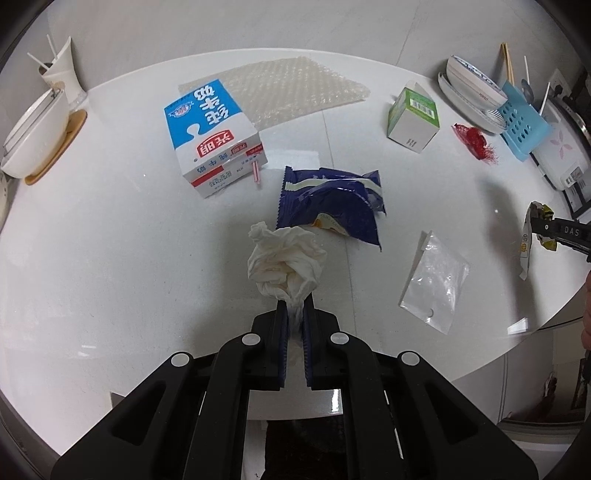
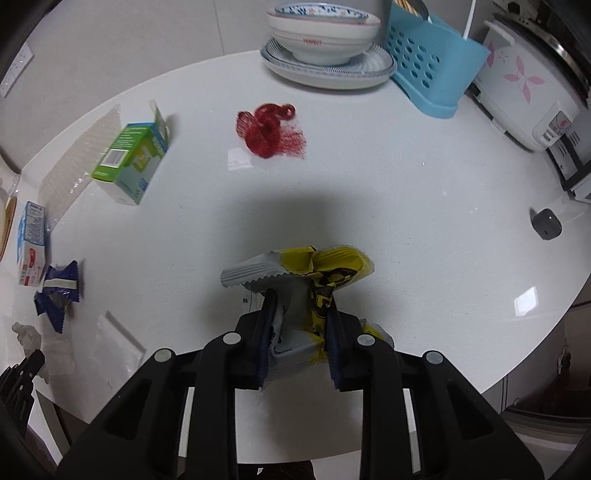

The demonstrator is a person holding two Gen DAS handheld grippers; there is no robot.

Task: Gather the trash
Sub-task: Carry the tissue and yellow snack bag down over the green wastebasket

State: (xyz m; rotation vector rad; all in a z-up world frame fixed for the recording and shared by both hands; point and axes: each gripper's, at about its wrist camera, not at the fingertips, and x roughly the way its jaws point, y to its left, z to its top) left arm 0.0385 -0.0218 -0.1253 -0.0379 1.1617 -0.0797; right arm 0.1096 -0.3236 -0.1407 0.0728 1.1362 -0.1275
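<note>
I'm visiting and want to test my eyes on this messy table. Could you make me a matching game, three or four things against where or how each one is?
Things:
1. crumpled tissue
2. yellow wrapper
3. blue milk carton
4. white bowl

States:
A. lying on its side on the table
B. stacked on a plate
C. pinched in the left gripper
D. pinched in the right gripper

Pairs: 1-C, 2-D, 3-A, 4-B
</note>
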